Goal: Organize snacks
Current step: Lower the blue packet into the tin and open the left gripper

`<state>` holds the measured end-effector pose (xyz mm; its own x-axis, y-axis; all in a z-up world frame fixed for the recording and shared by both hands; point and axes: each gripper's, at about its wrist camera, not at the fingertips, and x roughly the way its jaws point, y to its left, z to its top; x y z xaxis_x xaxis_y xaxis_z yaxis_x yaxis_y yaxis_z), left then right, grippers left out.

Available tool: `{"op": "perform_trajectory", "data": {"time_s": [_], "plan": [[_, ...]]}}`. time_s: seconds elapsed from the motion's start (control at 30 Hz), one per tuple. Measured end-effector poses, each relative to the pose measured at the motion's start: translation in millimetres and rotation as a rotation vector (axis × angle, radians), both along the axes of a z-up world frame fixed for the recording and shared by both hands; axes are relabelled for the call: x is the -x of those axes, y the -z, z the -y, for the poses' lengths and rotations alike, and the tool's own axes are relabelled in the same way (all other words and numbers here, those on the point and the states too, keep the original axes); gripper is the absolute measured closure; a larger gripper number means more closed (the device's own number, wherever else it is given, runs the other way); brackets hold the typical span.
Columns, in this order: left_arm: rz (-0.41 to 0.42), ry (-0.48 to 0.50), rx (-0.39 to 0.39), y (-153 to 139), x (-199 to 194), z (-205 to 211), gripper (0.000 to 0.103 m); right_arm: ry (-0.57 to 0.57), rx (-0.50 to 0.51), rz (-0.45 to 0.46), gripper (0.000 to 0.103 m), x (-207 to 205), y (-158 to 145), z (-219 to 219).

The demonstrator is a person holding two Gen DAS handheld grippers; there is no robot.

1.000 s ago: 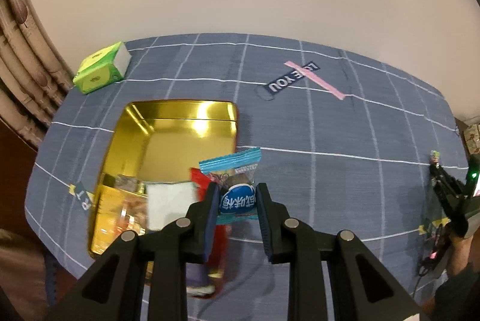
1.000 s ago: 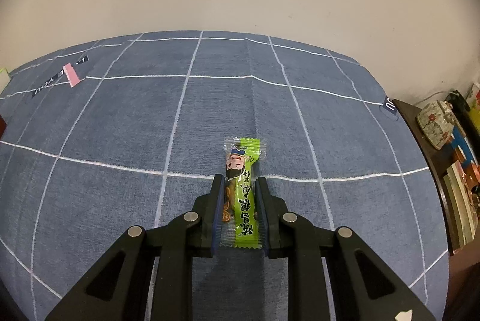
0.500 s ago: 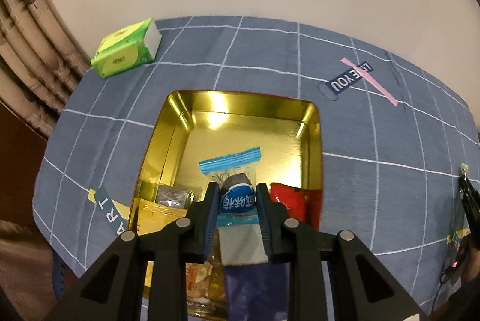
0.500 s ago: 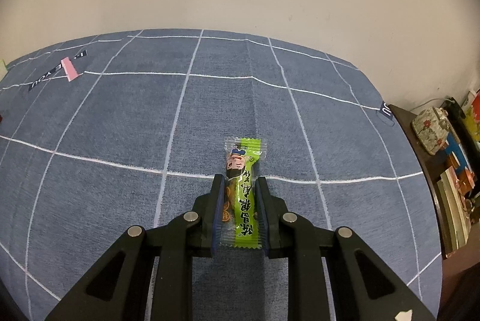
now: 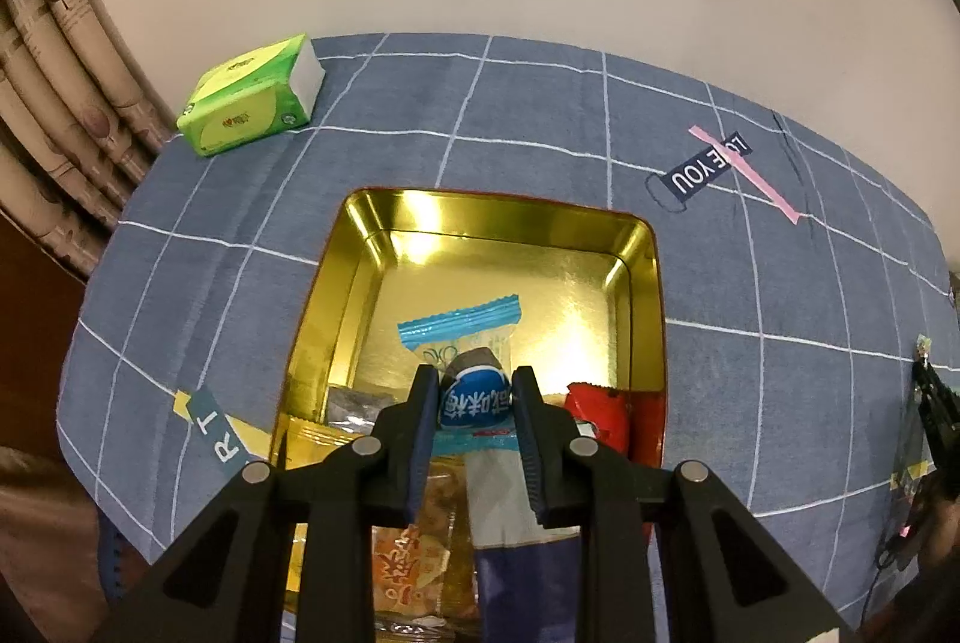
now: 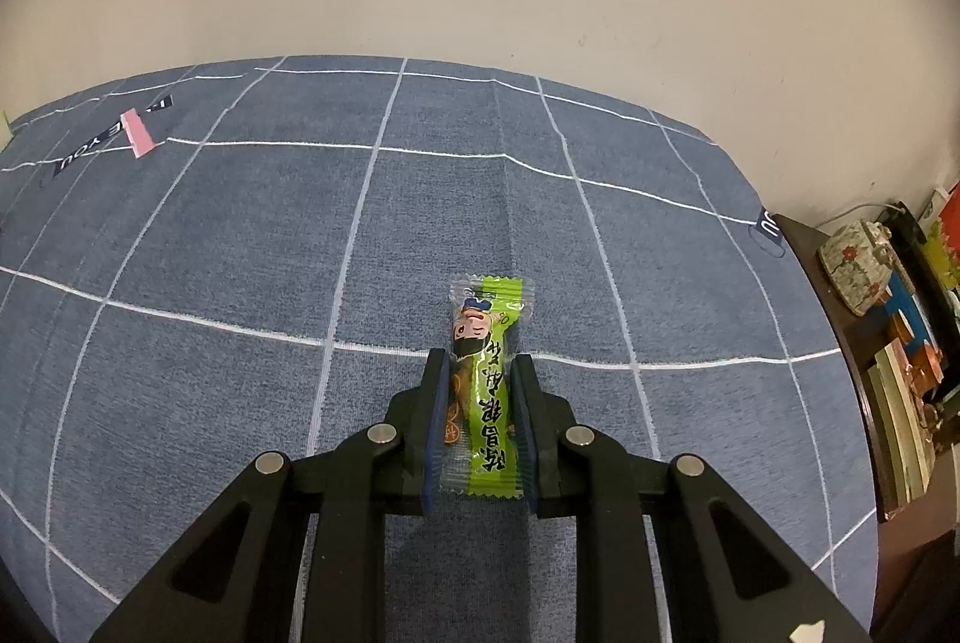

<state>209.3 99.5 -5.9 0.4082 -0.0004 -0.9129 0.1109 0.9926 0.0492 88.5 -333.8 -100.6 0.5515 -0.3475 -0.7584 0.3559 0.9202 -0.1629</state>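
**Blue snack arrives over the tin**

Swinging across, our left claw [image 5: 474,403] now hangs over the gold tin [image 5: 645,283] at frame centre, pinching the blue-wrapped snack [image 5: 465,343]. Right claw [image 6: 480,403] grips the green snack [image 6: 489,373] above the blue surface [image 6: 240,253]. Both look light, crinkly, slippery; we'd grip mid-body. Cloth labels read "YOU" [image 5: 702,172].

Left gripper [image 5: 474,391]: a second ago it held the blue candy [image 5: 469,379] over the cloth, at the gold tin's [image 5: 354,283] right edge; now it holds it above the tin's inside.
Tin in the left view: shifted from left of centre to straight ahead.
Tissue pack [image 5: 252,102]: sits nearer the middle of the view.
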Motion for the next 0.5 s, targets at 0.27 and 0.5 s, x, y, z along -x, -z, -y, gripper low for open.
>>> {"op": "perform_trajectory", "data": {"time_s": [0.27,0.5], "plan": [[-0.002,-0.006,-0.014,5,-6,-9,0.077,0.001,0.002,-0.001,0.085,0,0,0],[-0.023,-0.007,-0.034,18,-9,-14,0.077,-0.002,0.011,-0.004,0.085,-1,0,-1]]}}
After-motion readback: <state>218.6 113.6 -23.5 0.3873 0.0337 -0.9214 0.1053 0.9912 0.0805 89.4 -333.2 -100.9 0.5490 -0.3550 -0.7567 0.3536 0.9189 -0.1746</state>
